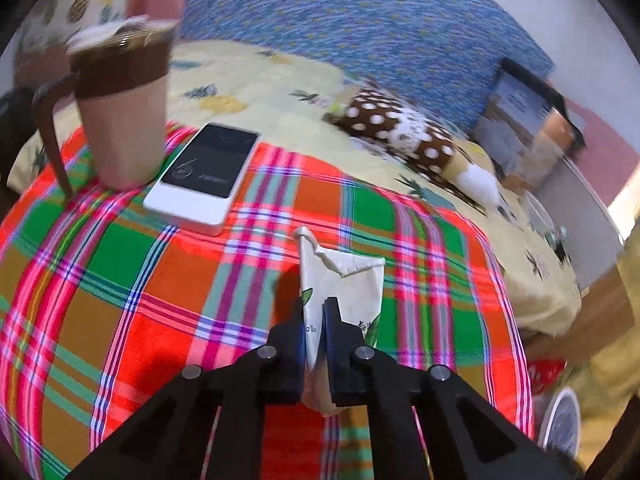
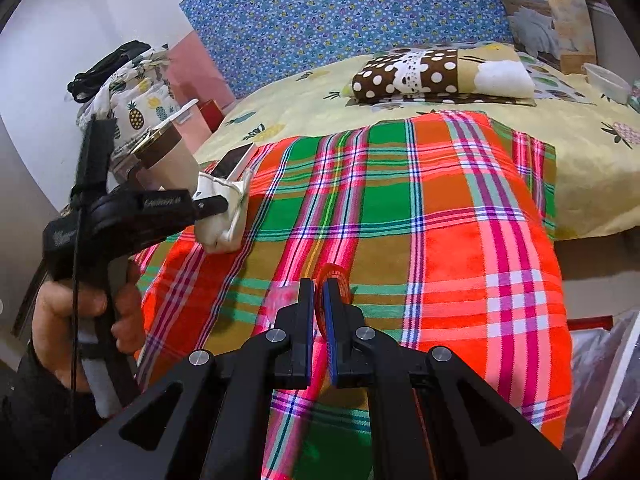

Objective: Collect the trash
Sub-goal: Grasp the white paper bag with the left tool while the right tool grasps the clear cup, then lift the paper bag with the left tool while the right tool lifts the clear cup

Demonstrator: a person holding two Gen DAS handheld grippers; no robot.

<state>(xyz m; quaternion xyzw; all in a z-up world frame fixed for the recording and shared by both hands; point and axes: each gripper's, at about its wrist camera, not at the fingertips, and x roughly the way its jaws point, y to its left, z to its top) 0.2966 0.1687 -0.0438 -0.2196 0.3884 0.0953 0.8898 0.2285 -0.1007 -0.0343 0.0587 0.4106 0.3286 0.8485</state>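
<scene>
The bed (image 2: 580,168) carries a plaid blanket (image 2: 440,240), and everything that matters sits on or over that cloth. Toward its far left corner stand a tall mug (image 1: 120,120) and, touching its base, a white power bank (image 1: 204,176); neither looks like trash, and both lie near the left tongs' path.

The left tongs (image 1: 316,312) are clenched on a crumpled paper cup (image 1: 344,280), gripping one flattened wall of it; in the right view the cup hangs at the blanket's left edge, its bottom at or just above the cloth. The right tongs (image 2: 318,292) are clenched on a small red wrapper (image 2: 332,276), thin and translucent, over the middle of the blanket near its front.

No bin shows in either view, so both pieces probably have to be carried some way. The risks, as I judge them: the cup is held by one creased wall, so a quick swing could tear it or slip it free. The wrapper is slick and pinched only at its edge, and could slide out. A wide turn of the left tongs could knock the mug over onto the power bank.
</scene>
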